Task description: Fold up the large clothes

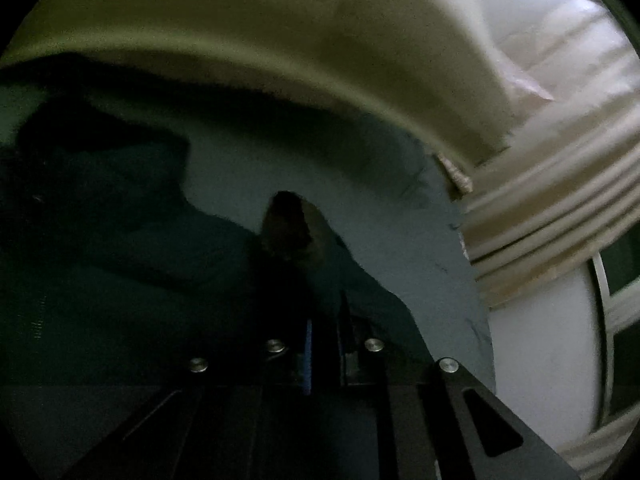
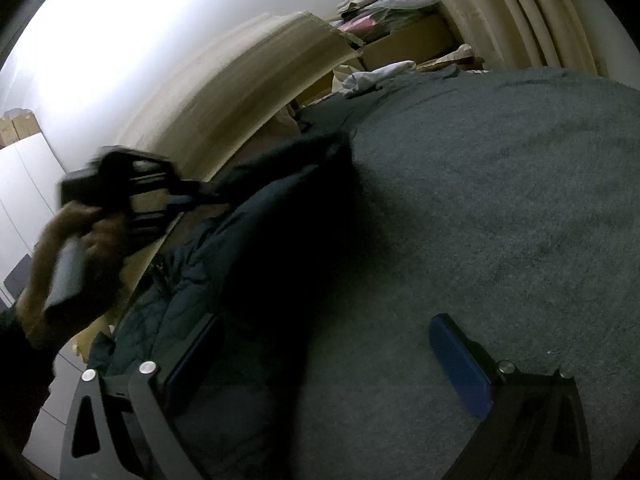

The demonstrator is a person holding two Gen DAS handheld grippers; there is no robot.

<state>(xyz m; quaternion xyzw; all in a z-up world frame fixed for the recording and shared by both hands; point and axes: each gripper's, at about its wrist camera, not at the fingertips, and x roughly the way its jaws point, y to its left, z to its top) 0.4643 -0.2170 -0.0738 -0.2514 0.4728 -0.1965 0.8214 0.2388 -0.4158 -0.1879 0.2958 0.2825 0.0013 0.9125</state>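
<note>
Gripping a fold of the dark quilted jacket [image 2: 192, 280], the left gripper [image 2: 200, 196] sat at the left edge of the grey carpeted surface [image 2: 500, 200], jaws pinched shut on the cloth, w/ a bare hand [image 2: 80, 256] round its handle. In the left wrist view the same gripper [image 1: 316, 344] showed its fingers drawn tight together, dark fabric [image 1: 288, 224] bunched up between and above them; pic was dim & blurred, so fabric detail couldn't be told. The jacket lay along the surface's left edge, stretching from the near left corner toward the far side, one part lifted & pulled taut up to the left gripper. Further right, the right gripper [image 2: 332, 364] hovered low over the surface w/ fingers spread wide: left finger over the jacket's near end, right blue pad [image 2: 460, 364] over bare carpet, nothing clamped. At the far edge lay a crumpled white cloth [image 2: 376, 76], beyond it cardboard boxes [image 2: 408, 40] w/ piled bags. Pale curtains [image 2: 520, 12] hung behind, far right.
</note>
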